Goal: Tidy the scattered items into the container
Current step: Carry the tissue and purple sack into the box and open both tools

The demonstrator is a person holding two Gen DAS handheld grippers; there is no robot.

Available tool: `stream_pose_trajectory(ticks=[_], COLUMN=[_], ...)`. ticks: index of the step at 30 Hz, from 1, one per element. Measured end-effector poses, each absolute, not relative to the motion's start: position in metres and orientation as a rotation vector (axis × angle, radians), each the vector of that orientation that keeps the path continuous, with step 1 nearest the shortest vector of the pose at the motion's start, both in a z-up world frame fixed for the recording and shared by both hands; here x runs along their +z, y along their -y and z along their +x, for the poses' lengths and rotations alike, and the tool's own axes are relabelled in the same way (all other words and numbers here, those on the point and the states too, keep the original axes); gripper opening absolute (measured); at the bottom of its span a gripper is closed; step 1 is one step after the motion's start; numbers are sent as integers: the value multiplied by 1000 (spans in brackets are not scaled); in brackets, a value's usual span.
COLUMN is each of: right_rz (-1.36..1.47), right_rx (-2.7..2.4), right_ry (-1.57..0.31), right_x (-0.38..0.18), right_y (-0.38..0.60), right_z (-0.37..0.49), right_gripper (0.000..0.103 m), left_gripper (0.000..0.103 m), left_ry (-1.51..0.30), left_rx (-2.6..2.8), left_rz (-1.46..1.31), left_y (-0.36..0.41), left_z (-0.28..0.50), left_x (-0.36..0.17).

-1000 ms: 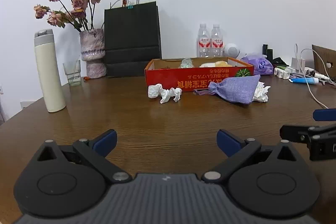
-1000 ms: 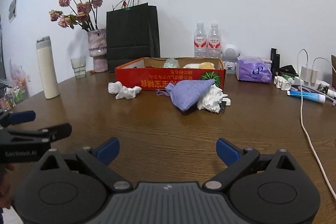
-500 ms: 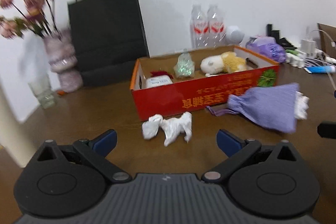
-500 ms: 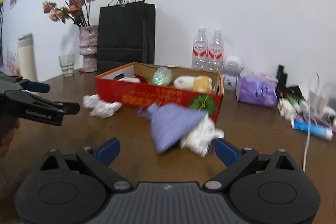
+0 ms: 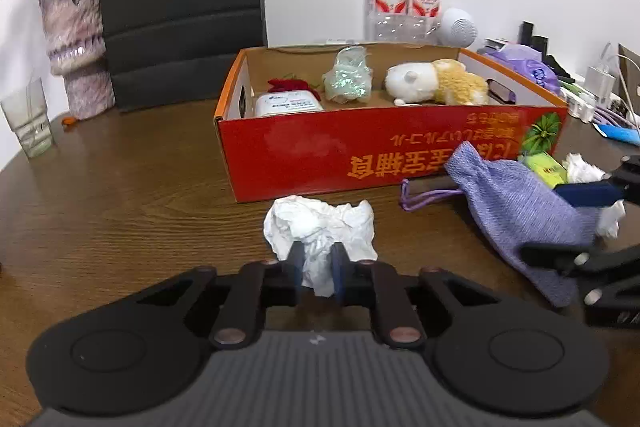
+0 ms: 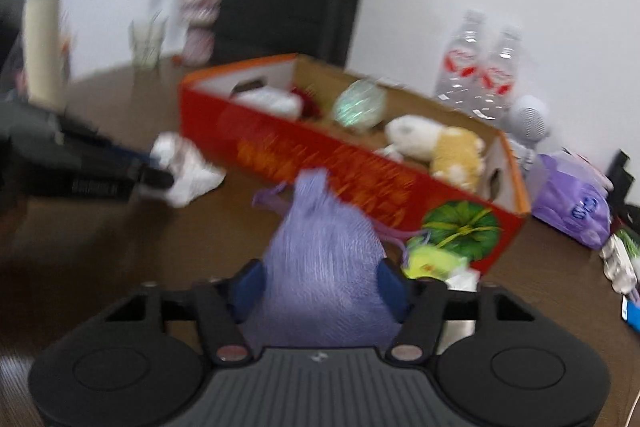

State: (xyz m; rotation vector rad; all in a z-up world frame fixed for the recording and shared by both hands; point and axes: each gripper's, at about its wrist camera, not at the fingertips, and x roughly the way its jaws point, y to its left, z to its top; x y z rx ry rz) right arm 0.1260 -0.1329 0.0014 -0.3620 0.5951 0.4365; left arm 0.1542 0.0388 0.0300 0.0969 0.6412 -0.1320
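A red cardboard box (image 5: 320,143) stands on the brown table, holding a plush toy (image 5: 436,83), a green wrapped item and a white pack. My left gripper (image 5: 316,265) is shut on a crumpled white tissue (image 5: 320,223) just in front of the box. A purple drawstring pouch (image 5: 516,203) lies right of it. In the right wrist view my right gripper (image 6: 322,285) has its jaws around the pouch (image 6: 320,263), pads touching both sides. The box (image 6: 352,167) lies beyond it. A yellow-green packet (image 6: 430,261) and another white tissue (image 5: 584,171) lie beside the pouch.
A black paper bag (image 5: 180,3), a vase of dried roses (image 5: 72,47) and a glass (image 5: 28,123) stand at the back left. Two water bottles (image 5: 404,3), a white speaker, a purple pack (image 6: 572,203) and cables sit at the back right.
Both grippers moved forward toward the box. The left one closed on the white tissue. The right one closed around the purple pouch.
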Motion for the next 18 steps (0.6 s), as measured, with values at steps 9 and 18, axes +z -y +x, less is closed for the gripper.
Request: stream_pose_trajectory(ticks=[9,18], right_rz=[-304,-37], right_rx=[424,417], right_ry=[-664,-672], right_x=[10,27], right_y=[133,178], right_z=[25,-53], right_gripper=[53,89], left_gripper=[8,24], left_ry=[-596,-643], left_rx=[-140,-228], left_rz=[0,16], left_y=[-43,-32], left_z=[35,-47], left_x=[43,38])
